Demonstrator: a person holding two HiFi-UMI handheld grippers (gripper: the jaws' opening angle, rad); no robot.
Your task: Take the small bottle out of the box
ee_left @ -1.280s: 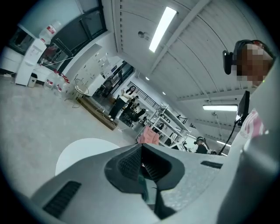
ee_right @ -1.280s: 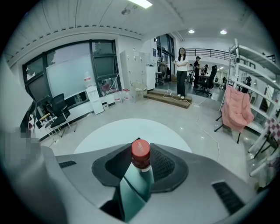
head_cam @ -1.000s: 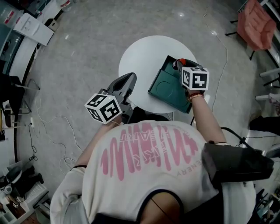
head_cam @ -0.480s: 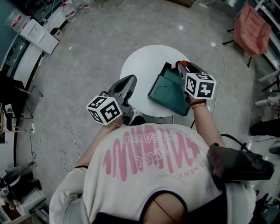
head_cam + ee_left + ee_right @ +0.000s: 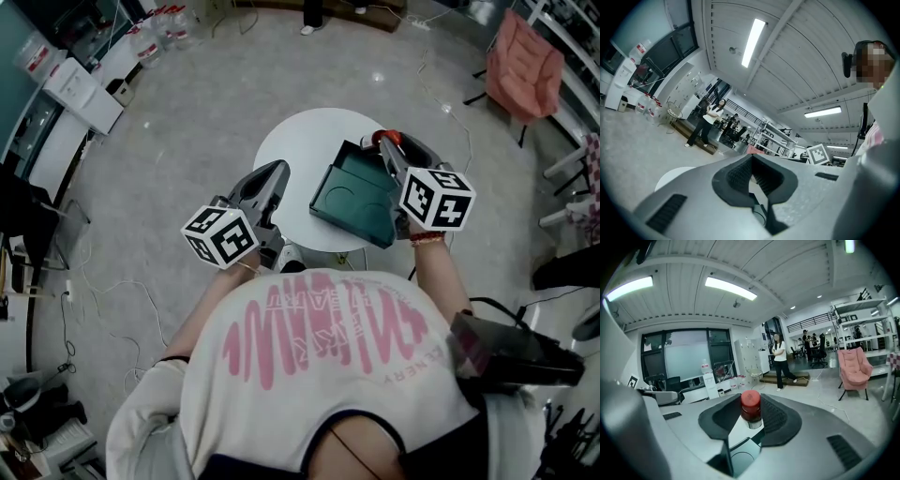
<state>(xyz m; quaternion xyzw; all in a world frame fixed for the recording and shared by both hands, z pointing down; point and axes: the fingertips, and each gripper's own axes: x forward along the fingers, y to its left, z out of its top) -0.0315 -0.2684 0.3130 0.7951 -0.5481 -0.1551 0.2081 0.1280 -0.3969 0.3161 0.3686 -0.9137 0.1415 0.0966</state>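
Note:
A small bottle with a red cap [image 5: 751,406] is clamped between the pads of my right gripper [image 5: 751,417]. In the head view the right gripper [image 5: 384,142] holds the bottle [image 5: 379,138] in the air over the far right corner of the dark green box [image 5: 352,192]. The box lies open on a round white table [image 5: 300,141], and its inside shows a round recess [image 5: 739,458]. My left gripper [image 5: 274,173] hovers at the table's left edge, apart from the box. Its jaws are shut with nothing between them [image 5: 752,161].
A pink armchair [image 5: 530,70] stands at the far right, and cables trail over the grey floor. White cabinets [image 5: 80,80] and water jugs line the upper left. A person [image 5: 779,362] stands far off across the room.
My right gripper has risen toward the camera with the bottle still in it, and now sits higher above the box. The left gripper has barely moved.

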